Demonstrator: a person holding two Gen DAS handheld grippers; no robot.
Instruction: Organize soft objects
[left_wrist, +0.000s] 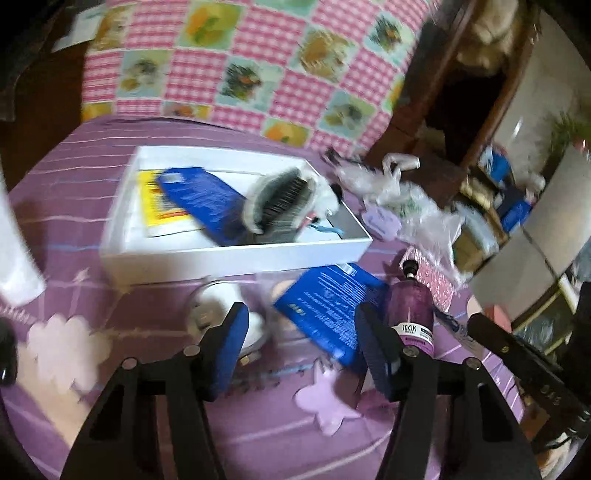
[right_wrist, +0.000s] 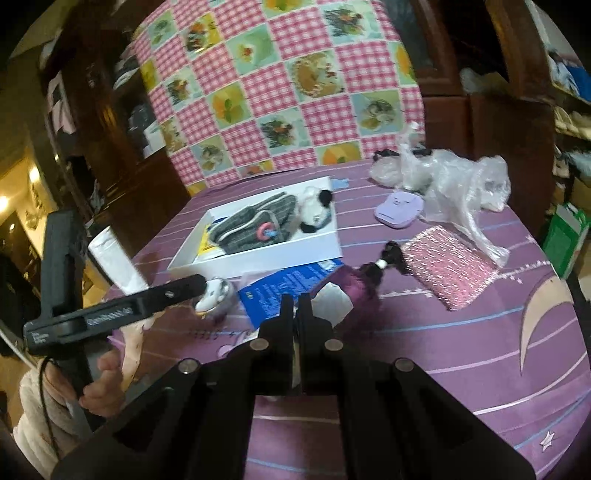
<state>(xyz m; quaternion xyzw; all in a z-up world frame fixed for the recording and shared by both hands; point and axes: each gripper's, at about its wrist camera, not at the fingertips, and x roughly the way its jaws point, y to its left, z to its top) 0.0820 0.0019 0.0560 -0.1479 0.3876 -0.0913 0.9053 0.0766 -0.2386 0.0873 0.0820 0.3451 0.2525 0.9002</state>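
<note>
A white box (left_wrist: 236, 260) (right_wrist: 255, 264) sits on the purple bedspread. It holds a grey striped pouch (left_wrist: 284, 206) (right_wrist: 255, 225), a small panda plush (right_wrist: 314, 210) (left_wrist: 330, 192) and a blue packet (left_wrist: 207, 199). A second blue packet (left_wrist: 328, 302) (right_wrist: 284, 288) lies in front of the box. My left gripper (left_wrist: 299, 350) is open and empty just above that packet. My right gripper (right_wrist: 295, 310) is shut with nothing visible between its fingers, near the packet and a purple bottle (right_wrist: 354, 291) (left_wrist: 410, 310).
A pink sparkly pouch (right_wrist: 450, 266), a lilac case (right_wrist: 399, 208) and crumpled clear plastic bags (right_wrist: 458, 181) lie to the right. A small white round object (left_wrist: 221, 310) (right_wrist: 214, 291) and a white tube (right_wrist: 116, 258) lie left. A pink checked quilt (right_wrist: 280, 85) rises behind.
</note>
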